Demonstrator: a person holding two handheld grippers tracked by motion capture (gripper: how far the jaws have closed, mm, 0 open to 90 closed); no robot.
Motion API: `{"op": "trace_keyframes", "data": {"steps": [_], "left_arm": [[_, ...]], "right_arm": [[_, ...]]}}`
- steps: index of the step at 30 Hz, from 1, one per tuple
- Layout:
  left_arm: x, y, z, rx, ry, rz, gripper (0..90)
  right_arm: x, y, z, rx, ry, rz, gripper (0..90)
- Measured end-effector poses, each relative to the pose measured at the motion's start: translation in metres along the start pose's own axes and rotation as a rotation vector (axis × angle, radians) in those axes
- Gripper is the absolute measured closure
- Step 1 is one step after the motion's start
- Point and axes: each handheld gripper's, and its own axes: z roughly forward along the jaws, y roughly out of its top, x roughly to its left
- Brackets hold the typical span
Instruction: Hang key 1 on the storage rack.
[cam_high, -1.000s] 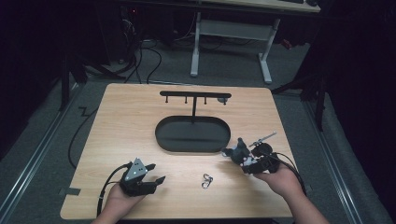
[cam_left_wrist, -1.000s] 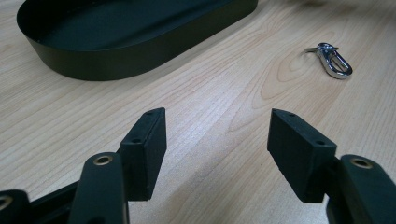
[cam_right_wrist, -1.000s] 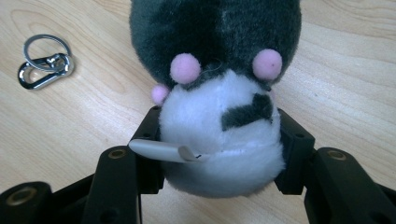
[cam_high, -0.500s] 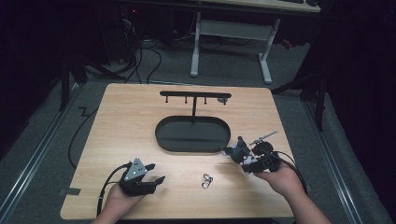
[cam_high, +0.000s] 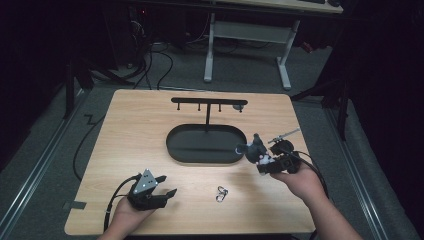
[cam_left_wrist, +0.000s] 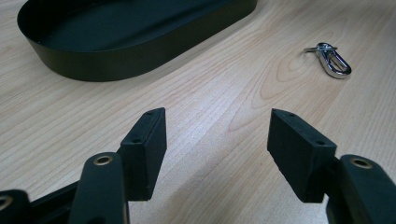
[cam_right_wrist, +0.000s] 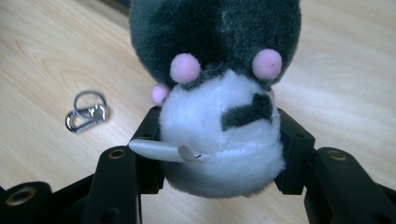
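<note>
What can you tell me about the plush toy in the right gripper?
The plush toy is small and soft: dark grey fur, a white patch with a dark mark, pink pom-pom dots, a pale tag. The right gripper clamps its white part from both sides, holding it above the table beside the black oval tray.

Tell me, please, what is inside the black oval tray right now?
The black oval tray shows only its bare dark floor and the hanger stand rising at its back. The plush toy covers its right end.
</note>
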Motion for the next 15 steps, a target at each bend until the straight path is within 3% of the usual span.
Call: {"op": "trace_keyframes", "data": {"steps": [15], "left_arm": [[0.000, 0.000, -0.001, 0.004, -0.003, 0.006, 38.4]], "right_arm": [[0.002, 0.045, -0.029, -0.067, -0.031, -0.018, 47.8]]}}
